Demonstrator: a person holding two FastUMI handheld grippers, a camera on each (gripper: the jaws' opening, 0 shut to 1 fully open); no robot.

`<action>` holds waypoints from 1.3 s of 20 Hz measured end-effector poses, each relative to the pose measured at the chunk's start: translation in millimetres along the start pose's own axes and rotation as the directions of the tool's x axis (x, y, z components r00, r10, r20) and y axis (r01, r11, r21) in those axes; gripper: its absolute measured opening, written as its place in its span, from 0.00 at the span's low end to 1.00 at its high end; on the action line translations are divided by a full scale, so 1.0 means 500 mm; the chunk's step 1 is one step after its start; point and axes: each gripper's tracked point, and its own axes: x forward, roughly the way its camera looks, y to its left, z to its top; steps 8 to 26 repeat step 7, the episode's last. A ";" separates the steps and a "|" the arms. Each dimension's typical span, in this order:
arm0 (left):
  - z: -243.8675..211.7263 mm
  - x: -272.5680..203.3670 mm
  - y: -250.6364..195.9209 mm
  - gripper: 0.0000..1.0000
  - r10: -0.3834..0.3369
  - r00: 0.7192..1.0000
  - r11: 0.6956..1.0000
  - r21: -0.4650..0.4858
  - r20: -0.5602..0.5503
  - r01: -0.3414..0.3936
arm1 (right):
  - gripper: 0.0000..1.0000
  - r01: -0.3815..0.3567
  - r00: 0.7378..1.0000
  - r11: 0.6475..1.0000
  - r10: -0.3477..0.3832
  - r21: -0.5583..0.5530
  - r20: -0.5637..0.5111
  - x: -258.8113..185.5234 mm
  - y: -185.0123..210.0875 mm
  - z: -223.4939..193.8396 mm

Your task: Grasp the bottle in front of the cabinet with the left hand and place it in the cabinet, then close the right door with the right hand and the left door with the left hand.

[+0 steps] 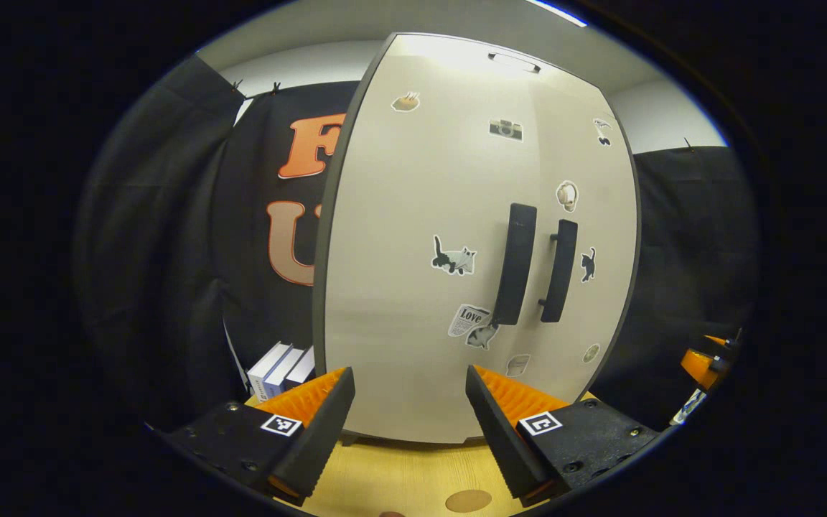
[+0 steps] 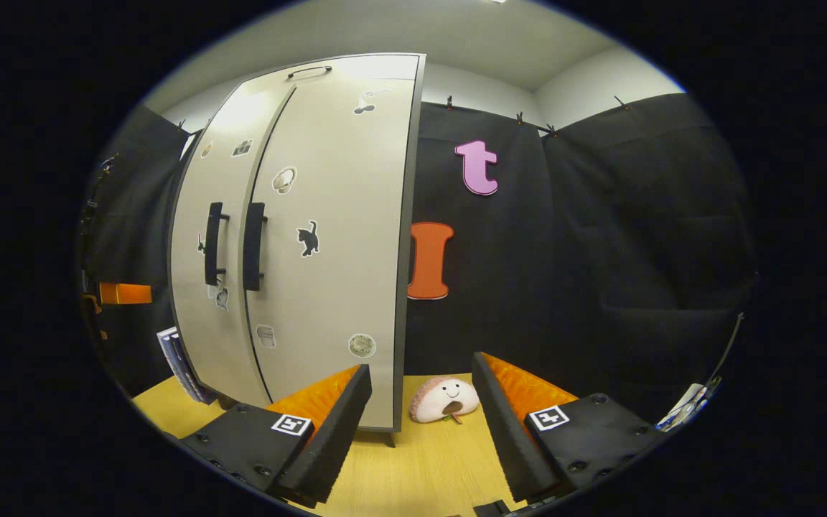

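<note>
Both grippers, left gripper and right gripper, gape wide, empty, facing the closed cabinet; books beside it.

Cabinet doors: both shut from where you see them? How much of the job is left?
Both doors look shut: the left door and right door sit flush, their black handles side by side. No bottle is seen on the wooden table, so it is presumably inside. The left tool and right tool are open and hold nothing. Nothing obvious remains.
</note>
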 end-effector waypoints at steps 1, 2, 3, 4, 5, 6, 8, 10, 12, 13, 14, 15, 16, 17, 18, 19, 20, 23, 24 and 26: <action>0.012 -0.023 0.009 0.95 0.004 1.000 1.000 0.005 0.012 -0.004 | 0.94 -0.001 1.000 1.000 0.001 0.004 0.004 -0.003 0.004 0.006; 0.022 -0.045 0.021 0.95 0.009 1.000 1.000 0.013 0.020 -0.010 | 0.94 -0.002 1.000 1.000 0.002 0.005 0.006 -0.008 0.006 0.010; 0.031 -0.066 0.030 0.95 0.012 1.000 1.000 0.023 0.023 -0.012 | 0.94 -0.004 1.000 1.000 0.004 0.004 0.007 -0.009 0.010 0.013; 0.040 -0.086 0.038 0.95 0.014 1.000 0.999 0.029 0.027 -0.014 | 0.94 -0.006 1.000 1.000 0.006 0.001 0.007 -0.014 0.013 0.016; 0.048 -0.104 0.045 0.95 0.013 0.999 0.999 0.032 0.029 -0.014 | 0.94 -0.007 1.000 1.000 0.007 -0.003 0.009 -0.015 0.016 0.019; 0.056 -0.121 0.053 0.95 0.013 0.999 0.999 0.030 0.033 -0.014 | 0.87 -0.006 1.000 1.000 0.006 -0.008 0.012 -0.020 0.019 0.022; 0.065 -0.137 0.060 0.95 0.014 0.999 1.000 0.026 0.039 -0.015 | 0.87 -0.003 1.000 1.000 0.004 -0.014 0.015 -0.026 0.021 0.026; 0.065 -0.137 0.060 0.95 0.014 0.999 1.000 0.026 0.039 -0.015 | 0.87 -0.003 1.000 1.000 0.004 -0.014 0.015 -0.026 0.021 0.026; 0.065 -0.137 0.060 0.95 0.014 0.999 1.000 0.026 0.039 -0.015 | 0.87 -0.003 1.000 1.000 0.004 -0.014 0.015 -0.026 0.021 0.026; 0.065 -0.137 0.060 0.95 0.014 0.999 1.000 0.026 0.039 -0.015 | 0.87 -0.003 1.000 1.000 0.004 -0.014 0.015 -0.026 0.021 0.026; 0.065 -0.137 0.060 0.95 0.014 0.999 1.000 0.026 0.039 -0.015 | 0.87 -0.003 1.000 1.000 0.004 -0.014 0.015 -0.026 0.021 0.026; 0.065 -0.137 0.060 0.95 0.014 0.999 1.000 0.026 0.039 -0.015 | 0.87 -0.003 1.000 1.000 0.004 -0.014 0.015 -0.026 0.021 0.026; 0.065 -0.137 0.060 0.95 0.014 0.999 1.000 0.026 0.039 -0.015 | 0.87 -0.003 1.000 1.000 0.004 -0.014 0.015 -0.026 0.021 0.026; 0.065 -0.137 0.060 0.95 0.014 0.999 1.000 0.026 0.039 -0.015 | 0.87 -0.003 1.000 1.000 0.004 -0.014 0.015 -0.026 0.021 0.026; 0.065 -0.137 0.060 0.95 0.014 0.999 1.000 0.026 0.039 -0.015 | 0.87 -0.003 1.000 1.000 0.004 -0.014 0.015 -0.026 0.021 0.026; 0.065 -0.137 0.060 0.95 0.014 0.999 1.000 0.026 0.039 -0.015 | 0.87 -0.003 1.000 1.000 0.004 -0.014 0.015 -0.026 0.021 0.026; 0.065 -0.137 0.060 0.95 0.014 0.999 1.000 0.026 0.039 -0.015 | 0.87 -0.003 1.000 1.000 0.004 -0.014 0.015 -0.026 0.021 0.026; 0.065 -0.137 0.060 0.95 0.014 0.999 1.000 0.026 0.039 -0.015 | 0.87 -0.003 1.000 1.000 0.004 -0.014 0.015 -0.026 0.021 0.026; 0.065 -0.137 0.060 0.95 0.014 0.999 1.000 0.026 0.039 -0.015 | 0.87 -0.003 1.000 1.000 0.004 -0.014 0.015 -0.026 0.021 0.026; 0.065 -0.137 0.060 0.95 0.014 0.999 1.000 0.026 0.039 -0.015 | 0.87 -0.003 1.000 1.000 0.004 -0.014 0.015 -0.026 0.021 0.026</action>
